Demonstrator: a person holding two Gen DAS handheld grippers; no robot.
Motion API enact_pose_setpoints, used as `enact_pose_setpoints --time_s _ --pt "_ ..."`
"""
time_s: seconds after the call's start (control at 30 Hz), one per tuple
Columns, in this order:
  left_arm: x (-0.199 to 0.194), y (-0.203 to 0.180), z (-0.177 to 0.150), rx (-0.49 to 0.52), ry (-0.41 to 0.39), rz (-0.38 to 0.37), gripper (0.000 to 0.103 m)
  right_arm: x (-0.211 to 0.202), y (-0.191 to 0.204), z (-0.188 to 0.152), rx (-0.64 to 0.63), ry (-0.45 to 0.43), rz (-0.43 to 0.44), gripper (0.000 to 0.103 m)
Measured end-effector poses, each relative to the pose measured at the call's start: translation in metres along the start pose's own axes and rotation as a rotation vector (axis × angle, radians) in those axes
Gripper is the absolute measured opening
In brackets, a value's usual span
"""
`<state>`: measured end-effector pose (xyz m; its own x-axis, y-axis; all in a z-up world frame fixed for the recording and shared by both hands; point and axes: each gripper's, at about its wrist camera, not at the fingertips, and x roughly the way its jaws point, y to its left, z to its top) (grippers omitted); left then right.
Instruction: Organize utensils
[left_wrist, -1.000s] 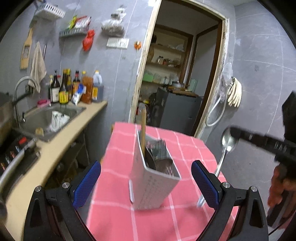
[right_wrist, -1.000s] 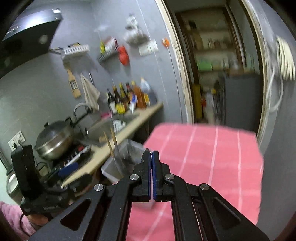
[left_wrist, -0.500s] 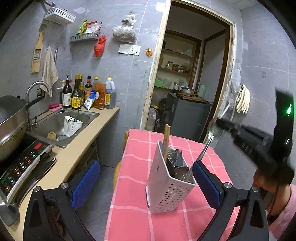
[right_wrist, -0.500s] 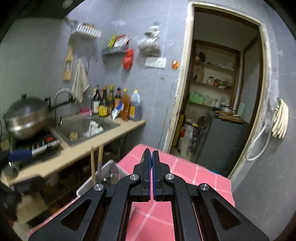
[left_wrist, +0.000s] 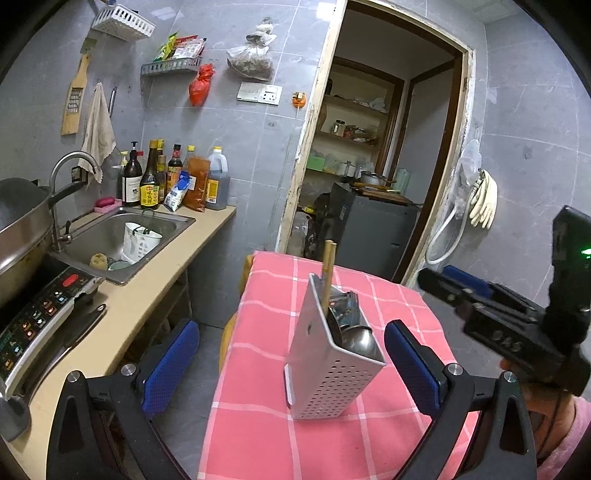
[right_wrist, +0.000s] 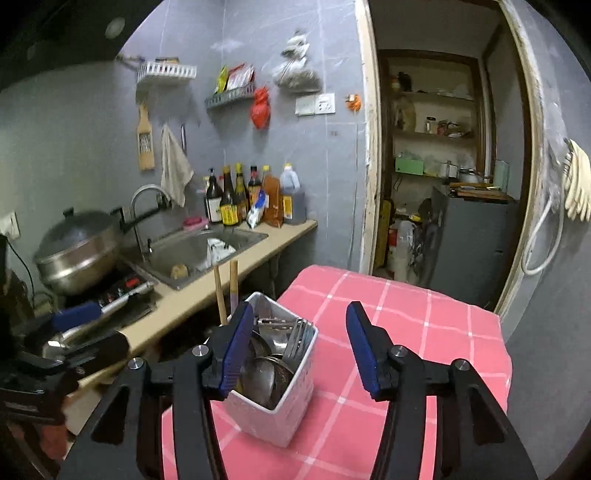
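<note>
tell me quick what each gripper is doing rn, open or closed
Left gripper: open, holding nothing.
Right gripper: open, holding nothing.

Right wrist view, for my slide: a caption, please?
Open right claw above a utensil holder of spoons and forks on a pink checked table.
</note>
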<state>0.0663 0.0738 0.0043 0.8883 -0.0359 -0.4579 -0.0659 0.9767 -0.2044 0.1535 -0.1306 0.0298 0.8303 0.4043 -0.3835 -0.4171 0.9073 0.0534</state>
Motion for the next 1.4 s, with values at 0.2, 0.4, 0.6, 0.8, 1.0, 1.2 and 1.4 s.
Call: enact_pose_setpoints --time_s 0.2,0.4,0.6,0.8,1.0,1.2,1.4 --pt "-0.007 -0.005 -0.002 -0.015 -0.019 -0.035 0.101 -0.043 -0.013 -0.005 0.092 -0.084 -0.064 0.055" --pt "-0.021 -0.016 -0.007 -0.003 -0.049 -0.054 0.102 -0.088 -0.027 -0.026 0.146 -0.125 -0.145 0.077" --pt "-0.036 -0.027 -0.018 0.019 -0.058 -0.071 0.102 -0.115 -0.036 -0.054 0.168 -0.097 -0.206 0.091" --pt "-0.046 -0.037 -0.034 0.067 -0.050 -0.071 0.102 -0.127 -0.039 -0.077 0.172 -0.056 -0.243 0.096" --pt "-0.048 -0.043 -0.049 0.092 -0.016 -0.074 0.102 -0.129 -0.039 -0.093 0.180 -0.027 -0.264 0.098" --pt "-0.049 -0.041 -0.053 0.073 0.004 -0.083 0.102 -0.130 -0.037 -0.098 0.185 -0.015 -0.270 0.099" --pt "-0.047 -0.042 -0.055 0.071 0.012 -0.082 0.102 -0.129 -0.037 -0.098 0.183 -0.008 -0.269 0.099"
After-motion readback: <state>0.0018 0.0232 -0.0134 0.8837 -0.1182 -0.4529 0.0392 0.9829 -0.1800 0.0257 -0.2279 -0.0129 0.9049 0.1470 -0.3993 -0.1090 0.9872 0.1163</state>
